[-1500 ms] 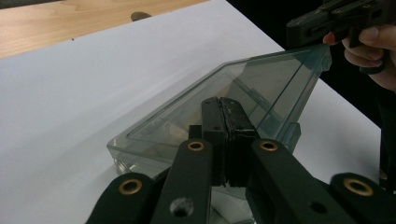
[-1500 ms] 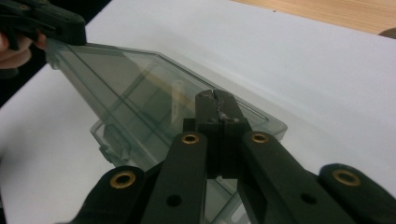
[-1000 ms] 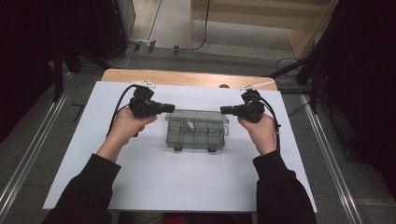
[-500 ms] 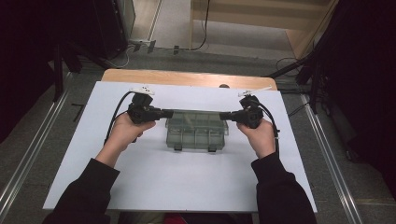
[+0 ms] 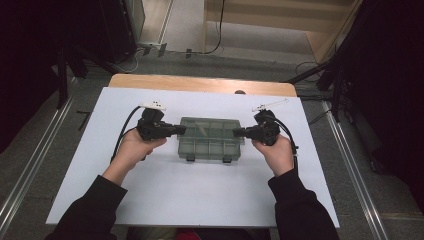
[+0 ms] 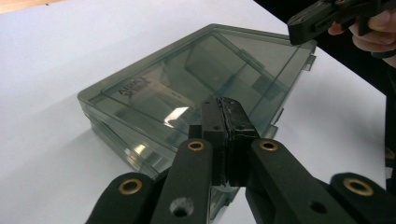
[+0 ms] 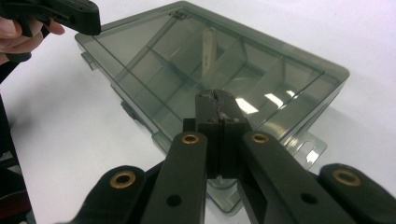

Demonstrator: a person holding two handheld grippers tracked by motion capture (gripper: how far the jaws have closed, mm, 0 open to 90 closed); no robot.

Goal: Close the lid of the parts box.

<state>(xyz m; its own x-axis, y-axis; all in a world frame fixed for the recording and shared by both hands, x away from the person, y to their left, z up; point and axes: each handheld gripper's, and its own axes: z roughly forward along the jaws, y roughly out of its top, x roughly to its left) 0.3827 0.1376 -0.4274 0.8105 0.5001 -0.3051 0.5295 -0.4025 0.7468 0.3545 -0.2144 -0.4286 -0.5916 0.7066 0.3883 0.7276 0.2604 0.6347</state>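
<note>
A smoky clear plastic compartment box [image 5: 210,137] lies shut on the white table top [image 5: 200,200], its two latches facing the person. My left gripper [image 5: 183,130] points right over the box's left end, jaws shut with nothing between them. My right gripper [image 5: 236,133] points left at the box's right end, also shut and empty. In the left gripper view the shut tips [image 6: 224,105] hang over the lid [image 6: 187,79], with the other gripper [image 6: 301,23] beyond. In the right gripper view the shut tips [image 7: 215,95] sit above the box's dividers [image 7: 187,51]. Whether either tip touches the box I cannot tell.
The white sheet covers a wooden table whose bare edge [image 5: 200,82] shows at the back. Metal rails [image 5: 350,170] run along the floor on both sides. Cables trail from each gripper. Dark equipment stands beyond the table.
Both grippers have come down and toward the person, from over the box's far edge to its two ends. Their jaws stayed shut. The box has not moved.
</note>
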